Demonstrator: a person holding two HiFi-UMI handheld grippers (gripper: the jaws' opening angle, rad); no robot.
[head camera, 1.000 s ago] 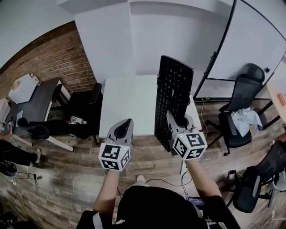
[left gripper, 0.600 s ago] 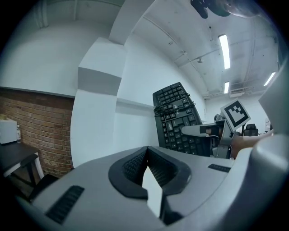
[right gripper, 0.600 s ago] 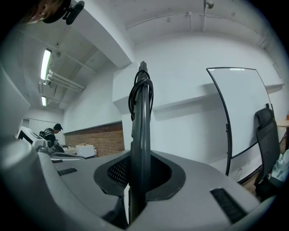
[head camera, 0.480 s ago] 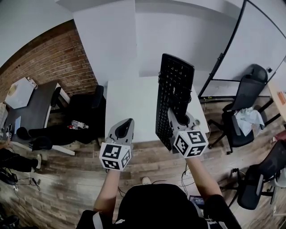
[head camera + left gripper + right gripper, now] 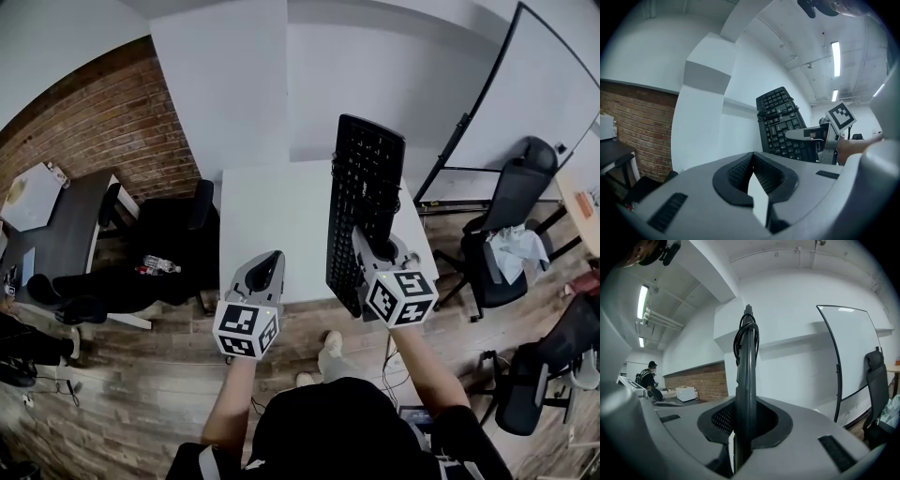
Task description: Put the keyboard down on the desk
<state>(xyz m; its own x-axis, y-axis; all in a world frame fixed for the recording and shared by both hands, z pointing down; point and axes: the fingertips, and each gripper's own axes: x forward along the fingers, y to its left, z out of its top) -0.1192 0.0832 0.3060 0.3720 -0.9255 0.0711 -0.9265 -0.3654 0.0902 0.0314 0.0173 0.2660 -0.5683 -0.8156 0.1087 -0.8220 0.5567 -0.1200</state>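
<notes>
Not much done yet. A black padded office chair [image 5: 173,225] sits off to the left, beyond the left gripper [image 5: 267,264], whose fingers are shut on nothing. Just ahead of them is the white rectangular table [image 5: 272,216]. The right gripper [image 5: 370,248] has its fingers clamped on the near end of the black plastic keyboard [image 5: 366,202]. The keyboard stands on edge over the table's right side, probably not touching it. It needs tipping flat and lowering, and nothing's in the way.

one keyboard [image 5: 364,202], one white desk [image 5: 272,225]
</notes>
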